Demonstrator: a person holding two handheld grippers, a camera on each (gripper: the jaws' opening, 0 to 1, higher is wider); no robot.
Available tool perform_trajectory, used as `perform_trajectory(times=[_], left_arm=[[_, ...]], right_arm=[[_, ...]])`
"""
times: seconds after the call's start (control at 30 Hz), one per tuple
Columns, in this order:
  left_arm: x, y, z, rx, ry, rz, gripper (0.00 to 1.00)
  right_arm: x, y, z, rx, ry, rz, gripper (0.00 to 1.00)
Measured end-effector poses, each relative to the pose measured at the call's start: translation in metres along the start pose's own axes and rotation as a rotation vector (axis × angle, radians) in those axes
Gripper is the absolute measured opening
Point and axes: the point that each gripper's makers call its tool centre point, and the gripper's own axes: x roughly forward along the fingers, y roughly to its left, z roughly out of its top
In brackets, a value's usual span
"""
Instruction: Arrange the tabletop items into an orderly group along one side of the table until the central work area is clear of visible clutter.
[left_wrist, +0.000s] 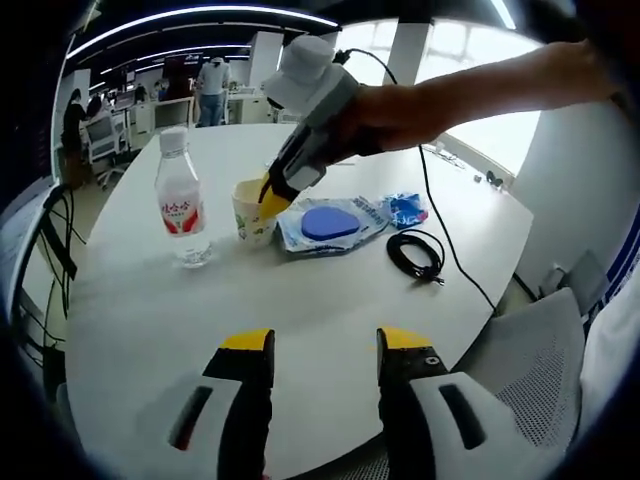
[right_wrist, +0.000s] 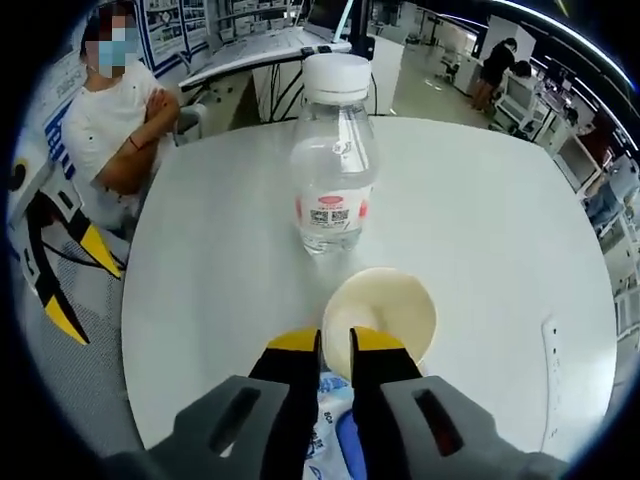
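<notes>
The right gripper (right_wrist: 335, 345) has its jaws pinched on the near rim of the paper cup (right_wrist: 380, 312), whose upright body sits just ahead with the water bottle (right_wrist: 333, 165) beyond, while the left gripper (left_wrist: 325, 345) hangs spread, well back.

Tabletop count
One water bottle (left_wrist: 181, 200), one paper cup (left_wrist: 252, 213), one blue-printed plastic packet (left_wrist: 336, 222), one coiled black cable (left_wrist: 416, 254).

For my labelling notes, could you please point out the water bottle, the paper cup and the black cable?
water bottle (right_wrist: 334, 170), right gripper view, clear body above the label.
paper cup (right_wrist: 392, 305), right gripper view, inner wall.
black cable (left_wrist: 416, 254), left gripper view, coiled part.
</notes>
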Motion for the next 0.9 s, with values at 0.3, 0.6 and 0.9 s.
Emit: perform_trajectory(times=[0.3,0.6,0.9], left_arm=[[0.000,0.003,0.005,-0.019,-0.006,0.009,0.40],[0.004,0.005,0.007,-0.028,-0.002,0.005,0.40],[0.005,0.006,0.013,-0.033,-0.008,0.004,0.40]], right_arm=[[-0.019,-0.004,0.006,-0.003,-0.046,-0.014,0.09],[-0.042,-0.001,0.009,0.015,-0.095,-0.023,0.10],[-0.058,0.003,0.003,0.037,-0.137,-0.021,0.13]])
